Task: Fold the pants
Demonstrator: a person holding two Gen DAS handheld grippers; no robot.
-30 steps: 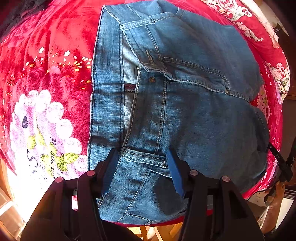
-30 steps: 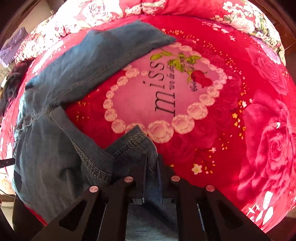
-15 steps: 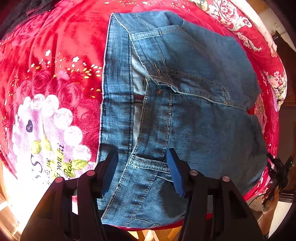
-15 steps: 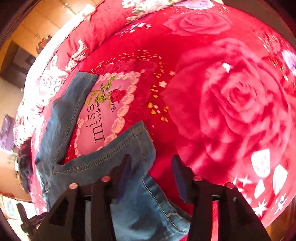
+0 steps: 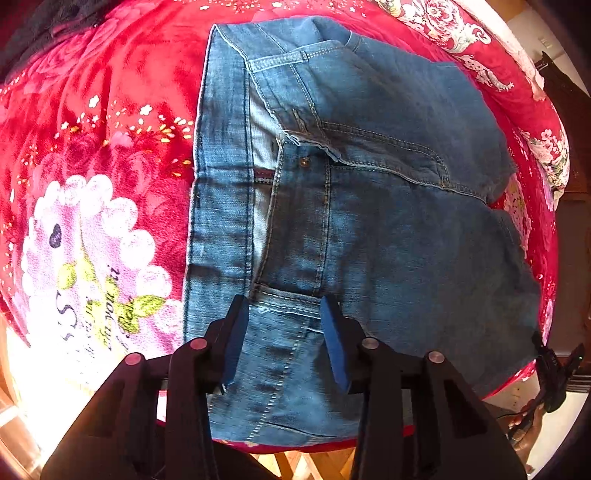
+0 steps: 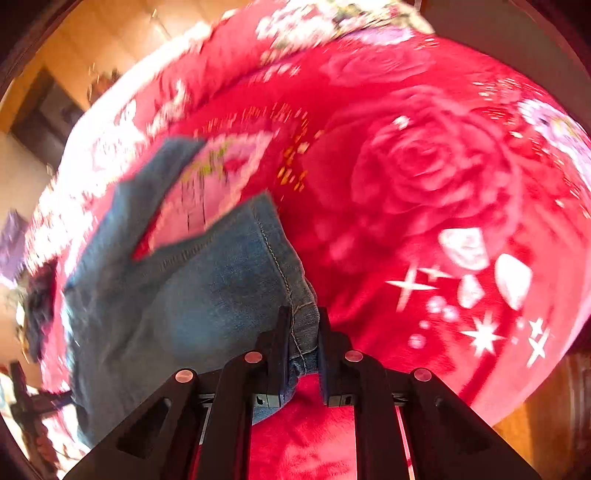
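Blue jeans [image 5: 369, 240] lie spread on a red flowered blanket [image 5: 110, 110], waistband to the left, button and fly showing. My left gripper [image 5: 284, 314] points down over the waistband near a front pocket. Its jaws are closing, denim lies between the blue pads [image 5: 334, 332], and no pinch shows. In the blurred right wrist view a pant leg [image 6: 184, 295] runs off to the left across the blanket [image 6: 424, 166]. My right gripper [image 6: 302, 325] is closing, and its fingers pinch the stitched hem [image 6: 280, 266] at the leg's corner.
The bed's near edge runs just below the left gripper, with wooden floor [image 5: 288, 461] beyond it. A black clamp-like object [image 5: 554, 373] sits at the bed's lower right edge. Dark cloth [image 5: 48, 22] lies at the top left. Wooden furniture [image 6: 55, 110] stands past the bed.
The right gripper let go of the hem, opened, swung and rolled along the leg's end, then closed on the hem corner. The left jaws have narrowed over the waistband.
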